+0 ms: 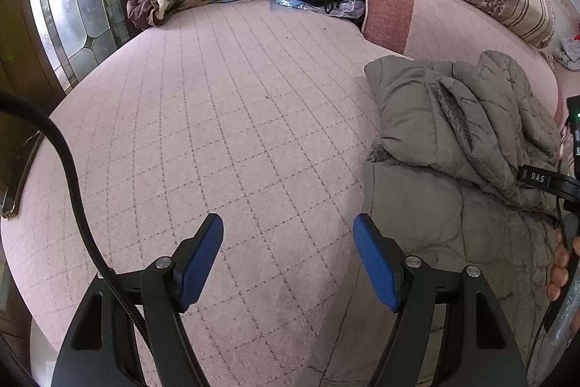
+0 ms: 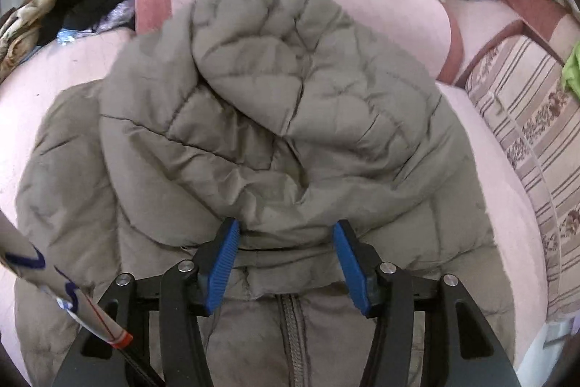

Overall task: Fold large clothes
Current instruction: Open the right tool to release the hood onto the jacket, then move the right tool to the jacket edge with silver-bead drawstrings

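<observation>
- Your right tongs (image 2: 286, 263) stand open, the blue pads on either side of a folded hem of the grey padded jacket (image 2: 275, 118), gripping nothing yet; whether the pads touch the cloth I cannot tell.
- Your left tongs (image 1: 288, 260) are open too and empty, hovering over the bare pink quilted bed (image 1: 217, 118), just beside the jacket's left edge.
- The jacket lies bunched on the bed, its upper part rolled over the body, the zip (image 2: 295, 336) running down below the right tongs.
- It will likely handle soft and puffy, light for its bulk, with a slick shell that may slide out of a shallow pinch and spring back when released.
- Take hold at a stitched hem or seam, biting deep through both layers, rather than on the plump panels.
- Striped pillows (image 2: 536, 118) lie beyond.
</observation>
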`<state>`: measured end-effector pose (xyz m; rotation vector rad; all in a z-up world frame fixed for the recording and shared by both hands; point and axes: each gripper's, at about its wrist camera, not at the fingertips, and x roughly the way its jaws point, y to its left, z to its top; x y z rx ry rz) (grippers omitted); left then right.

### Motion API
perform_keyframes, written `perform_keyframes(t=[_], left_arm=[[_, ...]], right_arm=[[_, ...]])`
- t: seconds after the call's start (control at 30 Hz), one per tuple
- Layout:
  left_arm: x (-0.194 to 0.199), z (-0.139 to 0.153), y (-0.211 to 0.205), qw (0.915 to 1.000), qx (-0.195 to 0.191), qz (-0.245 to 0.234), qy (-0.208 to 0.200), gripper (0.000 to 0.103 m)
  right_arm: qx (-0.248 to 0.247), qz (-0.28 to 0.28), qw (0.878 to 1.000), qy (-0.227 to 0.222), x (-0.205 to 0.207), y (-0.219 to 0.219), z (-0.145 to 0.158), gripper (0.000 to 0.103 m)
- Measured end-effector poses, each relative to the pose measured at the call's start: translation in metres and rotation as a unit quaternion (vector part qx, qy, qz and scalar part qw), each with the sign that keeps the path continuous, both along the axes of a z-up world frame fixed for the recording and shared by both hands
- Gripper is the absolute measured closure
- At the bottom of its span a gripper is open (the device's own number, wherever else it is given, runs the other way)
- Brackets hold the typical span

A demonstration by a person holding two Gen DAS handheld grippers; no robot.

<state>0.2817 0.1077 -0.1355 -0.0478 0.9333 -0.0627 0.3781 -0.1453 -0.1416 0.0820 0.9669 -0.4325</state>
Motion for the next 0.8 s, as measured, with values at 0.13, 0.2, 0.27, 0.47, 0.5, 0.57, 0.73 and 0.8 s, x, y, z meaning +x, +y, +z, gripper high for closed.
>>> perform_keyframes(t=[0.13, 0.2, 0.27, 0.47, 0.5, 0.57, 0.73, 0.8], left_arm=[[0.002, -0.001, 0.002, 1.0, -0.003, 0.005, 0.004, 0.03], [0.002, -0.002, 0.003, 1.0, -0.004, 0.004, 0.006, 0.03], [0.001, -0.001, 0.002, 1.0, -0.002, 0.002, 0.004, 0.03], [-0.003, -0.005, -0.003, 0.9999, 0.008, -0.004, 0.007, 0.03], [-0.004, -0.005, -0.004, 0.9999, 0.01, -0.005, 0.007, 0.03], [-0.006, -0.006, -0.005, 0.9998, 0.015, -0.006, 0.007, 0.03], [-0.012, -0.01, -0.006, 0.9995, 0.029, -0.007, 0.008, 0.03], [-0.015, -0.012, -0.007, 0.9993, 0.036, -0.006, 0.007, 0.03]], right_arm=[[0.008, 0.011, 1.0, -0.009, -0.009, -0.01, 0.016, 0.04], [0.012, 0.011, 1.0, -0.018, -0.021, -0.015, 0.023, 0.04], [0.014, 0.016, 0.999, -0.028, -0.043, -0.016, 0.031, 0.04], [-0.003, 0.033, 0.999, -0.024, -0.116, -0.027, 0.032, 0.039], [-0.003, 0.03, 0.999, -0.021, -0.127, -0.029, 0.03, 0.039], [0.001, 0.019, 1.0, -0.012, -0.151, -0.044, 0.024, 0.039], [0.028, -0.026, 0.999, -0.005, -0.207, -0.085, 0.01, 0.038], [0.038, -0.042, 0.998, -0.007, -0.225, -0.097, 0.007, 0.038]])
